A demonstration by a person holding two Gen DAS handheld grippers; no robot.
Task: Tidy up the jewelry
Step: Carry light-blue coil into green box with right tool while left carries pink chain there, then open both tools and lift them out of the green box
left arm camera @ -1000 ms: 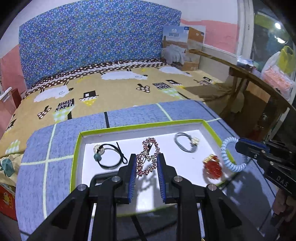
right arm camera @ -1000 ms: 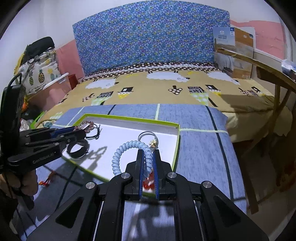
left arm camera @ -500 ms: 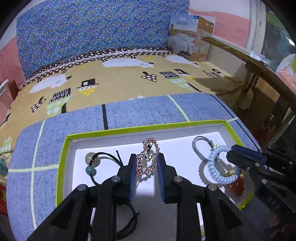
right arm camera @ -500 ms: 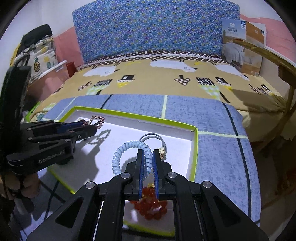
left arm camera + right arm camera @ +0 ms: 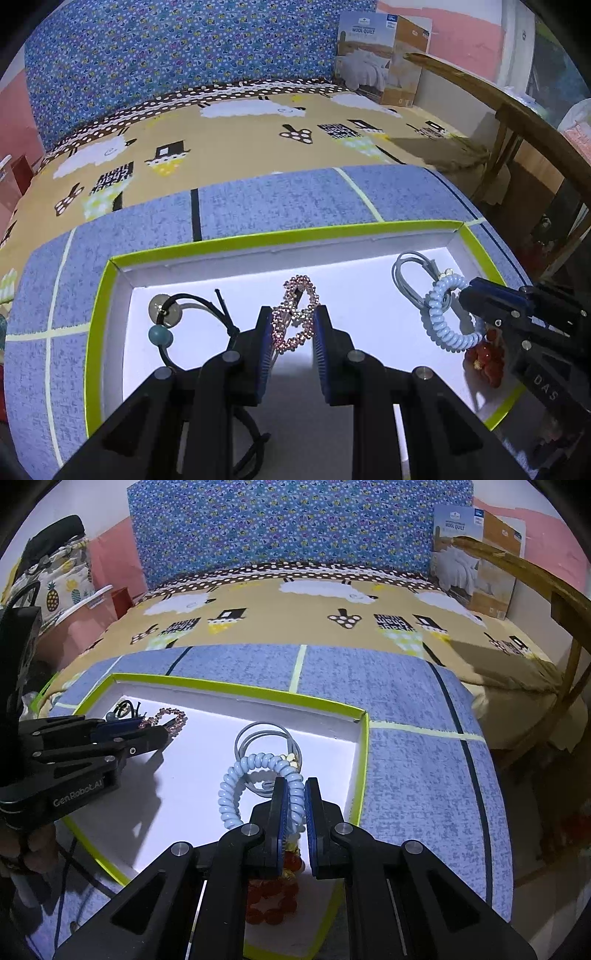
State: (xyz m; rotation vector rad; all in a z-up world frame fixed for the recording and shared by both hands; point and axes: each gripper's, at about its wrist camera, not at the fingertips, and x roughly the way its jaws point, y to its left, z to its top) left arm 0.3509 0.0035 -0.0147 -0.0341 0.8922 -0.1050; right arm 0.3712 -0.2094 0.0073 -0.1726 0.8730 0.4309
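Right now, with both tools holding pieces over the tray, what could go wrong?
1. The light blue coil hair tie in the right tool hangs over the grey elastic and red bead bracelet; released here, it may tangle with them.
2. The pink rhinestone clip in the left tool sits beside the black cord with beads and could snag it.

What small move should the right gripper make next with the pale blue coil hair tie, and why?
Probably open and let go. The right gripper is shut on the blue coil tie, which already hangs inside the green-rimmed tray, over the grey hair tie and beside the red bead bracelet.
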